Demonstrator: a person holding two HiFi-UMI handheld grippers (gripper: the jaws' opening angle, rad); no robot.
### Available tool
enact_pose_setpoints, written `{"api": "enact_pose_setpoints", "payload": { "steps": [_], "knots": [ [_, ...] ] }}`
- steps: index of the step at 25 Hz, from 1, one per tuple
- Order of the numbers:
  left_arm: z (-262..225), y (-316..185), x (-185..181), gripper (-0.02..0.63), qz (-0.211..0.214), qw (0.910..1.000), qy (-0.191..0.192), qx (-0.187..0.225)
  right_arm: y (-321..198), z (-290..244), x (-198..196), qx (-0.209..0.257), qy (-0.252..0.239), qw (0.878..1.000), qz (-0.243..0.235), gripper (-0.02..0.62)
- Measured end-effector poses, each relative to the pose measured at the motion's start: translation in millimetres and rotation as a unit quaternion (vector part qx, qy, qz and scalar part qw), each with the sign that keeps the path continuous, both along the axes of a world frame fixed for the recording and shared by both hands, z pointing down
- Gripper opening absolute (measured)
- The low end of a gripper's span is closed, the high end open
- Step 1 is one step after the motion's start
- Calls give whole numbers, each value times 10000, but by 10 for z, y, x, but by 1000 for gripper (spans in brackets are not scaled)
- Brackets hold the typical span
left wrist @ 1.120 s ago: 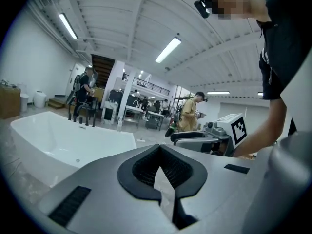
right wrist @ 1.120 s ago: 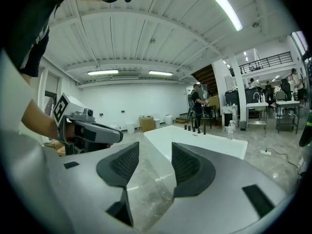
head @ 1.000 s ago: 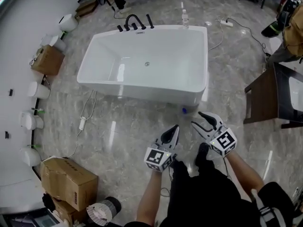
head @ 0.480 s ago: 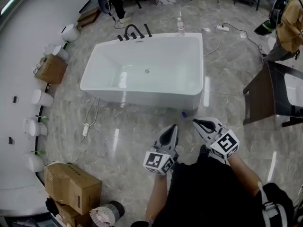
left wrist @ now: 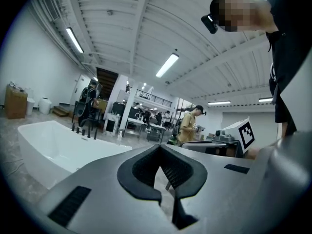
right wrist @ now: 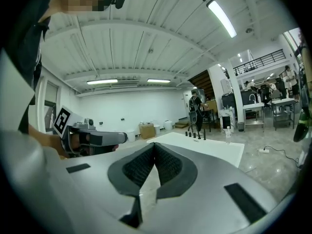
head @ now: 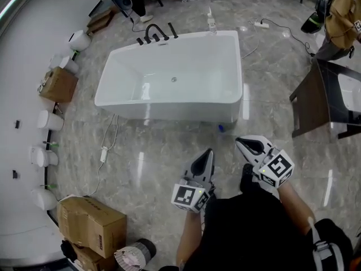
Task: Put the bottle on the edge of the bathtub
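Head view: bottle (head: 211,23) far beyond fingers (head: 204,161)

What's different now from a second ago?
The right gripper has just closed its jaws. They were wide apart a second ago and are now shut with nothing between them. The left gripper stayed shut and empty. The bottle still stands at the far end of the bathtub, and nobody has touched it.
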State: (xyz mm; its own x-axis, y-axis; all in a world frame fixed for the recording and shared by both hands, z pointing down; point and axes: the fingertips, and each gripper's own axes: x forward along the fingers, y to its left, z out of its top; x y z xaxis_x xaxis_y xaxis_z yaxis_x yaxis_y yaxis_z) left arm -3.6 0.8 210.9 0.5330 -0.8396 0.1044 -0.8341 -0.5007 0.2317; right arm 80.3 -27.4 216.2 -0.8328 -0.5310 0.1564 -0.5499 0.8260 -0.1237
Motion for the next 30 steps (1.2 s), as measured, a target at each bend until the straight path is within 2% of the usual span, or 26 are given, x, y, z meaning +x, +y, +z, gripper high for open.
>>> {"api": "enact_pose_setpoints", "payload": {
  "steps": [4, 9, 13, 16, 22, 27, 30],
  "knots": [
    [-32, 435, -335, 12, 239, 9993, -277, -40, 390, 21, -283, -96, -72, 9995, 278, 14],
    [38, 1041, -889, 12, 485, 9950, -783, -381, 1020, 69, -719, -287, -249, 9972, 646, 14],
    [141, 1332, -1198, 12, 760, 9959, -456, -163, 1462, 95, -964, -242, -94, 9961, 845, 14],
    [200, 1528, -1343, 12, 944, 9947, -379, -163, 1749, 112, -1070, -255, -21, 9941, 1056, 14],
    [102, 1837, -1330, 12, 1326, 9906, -329, 41, 2192, 21, -1145, -134, -49, 9912, 1316, 14],
    [37, 1957, -1319, 12, 1361, 9905, -185, 67, 2382, -45, -1182, -45, -31, 9914, 1304, 14],
    [43, 1981, -1307, 11, 1453, 9891, -230, 68, 2405, -50, -1181, -9, -67, 9903, 1389, 14]
  ]
}}
